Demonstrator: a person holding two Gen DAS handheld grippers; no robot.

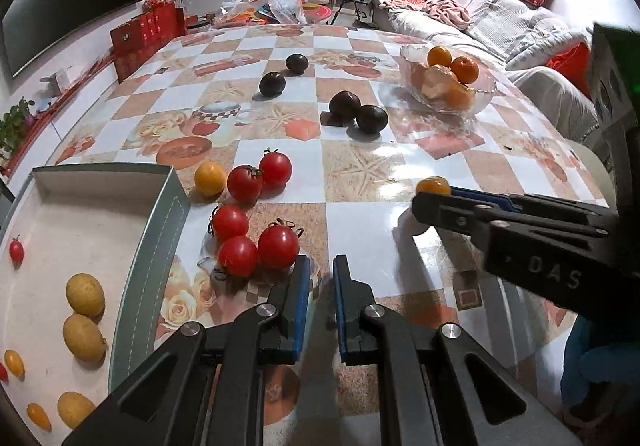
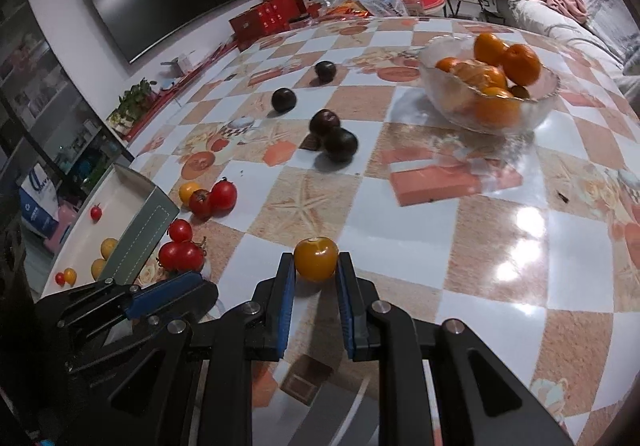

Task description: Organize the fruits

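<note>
My right gripper [image 2: 316,261] is shut on a yellow tomato [image 2: 315,259], held just above the table; it also shows in the left wrist view [image 1: 433,186]. My left gripper [image 1: 321,266] is open by a small gap and empty, just right of a cluster of red tomatoes [image 1: 256,246]. More red tomatoes [image 1: 260,174] and a yellow one [image 1: 209,178] lie beyond. Several dark plums [image 1: 358,112] lie mid-table. A green-sided box [image 1: 160,230] at the left holds yellow fruits [image 1: 85,294] and small tomatoes.
A glass bowl [image 1: 486,92] of oranges [image 1: 464,70] stands at the far right of the checkered table; in the right wrist view the bowl [image 2: 440,86] is ahead right. A sofa lies beyond the table's right edge, red boxes at the far left.
</note>
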